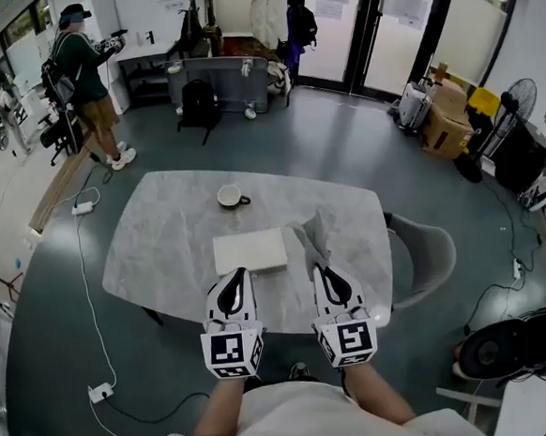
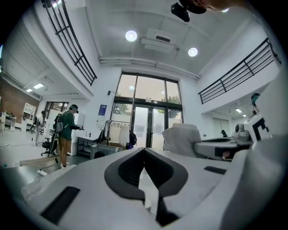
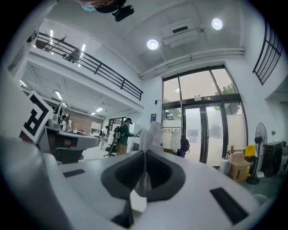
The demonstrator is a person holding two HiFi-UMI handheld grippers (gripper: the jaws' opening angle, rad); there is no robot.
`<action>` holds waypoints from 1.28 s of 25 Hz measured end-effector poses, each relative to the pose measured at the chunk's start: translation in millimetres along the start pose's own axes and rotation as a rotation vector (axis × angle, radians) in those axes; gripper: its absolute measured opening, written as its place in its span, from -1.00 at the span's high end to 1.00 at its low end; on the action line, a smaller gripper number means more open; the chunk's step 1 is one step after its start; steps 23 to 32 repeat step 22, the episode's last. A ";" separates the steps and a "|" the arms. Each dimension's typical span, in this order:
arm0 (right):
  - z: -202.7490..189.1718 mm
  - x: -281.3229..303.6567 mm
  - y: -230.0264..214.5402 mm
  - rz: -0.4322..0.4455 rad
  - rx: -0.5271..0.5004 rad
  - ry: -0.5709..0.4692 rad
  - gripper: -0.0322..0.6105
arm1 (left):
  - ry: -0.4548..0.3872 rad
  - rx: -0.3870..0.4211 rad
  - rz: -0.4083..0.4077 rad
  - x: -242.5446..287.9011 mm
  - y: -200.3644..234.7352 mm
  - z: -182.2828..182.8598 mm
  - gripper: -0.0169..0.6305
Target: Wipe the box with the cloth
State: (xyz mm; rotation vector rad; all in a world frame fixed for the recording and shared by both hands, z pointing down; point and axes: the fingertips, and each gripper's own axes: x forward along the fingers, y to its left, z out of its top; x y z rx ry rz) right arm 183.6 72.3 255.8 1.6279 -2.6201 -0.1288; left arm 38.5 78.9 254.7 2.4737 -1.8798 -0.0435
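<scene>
Above the pale marble table (image 1: 154,255), right gripper (image 1: 317,269) clamps the thin grey cloth (image 1: 311,237) upright, clear of the flat white box (image 1: 249,251), likely staged for wiping; left gripper (image 1: 242,271) closed, empty.

Surface (image 1: 153,250): one, pale marbled top, rounded corners, standing on a grey floor (image 1: 276,141).
On it:
- Box (image 1: 249,251): white, flat, lying near the front edge, about mid-width.
- Cup (image 1: 230,197): white with a dark handle, upright, beyond the box toward the far edge, apart from it.
</scene>
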 end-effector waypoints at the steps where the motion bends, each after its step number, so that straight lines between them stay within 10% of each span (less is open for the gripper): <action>1: 3.2 -3.1 -1.6 0.002 0.003 -0.015 0.80 | -0.009 0.010 0.003 -1.3 -1.7 1.2 0.88; 32: 15.9 -12.8 -12.7 0.008 0.041 -0.076 0.79 | 0.002 0.037 0.042 -18.0 -0.1 -0.6 0.88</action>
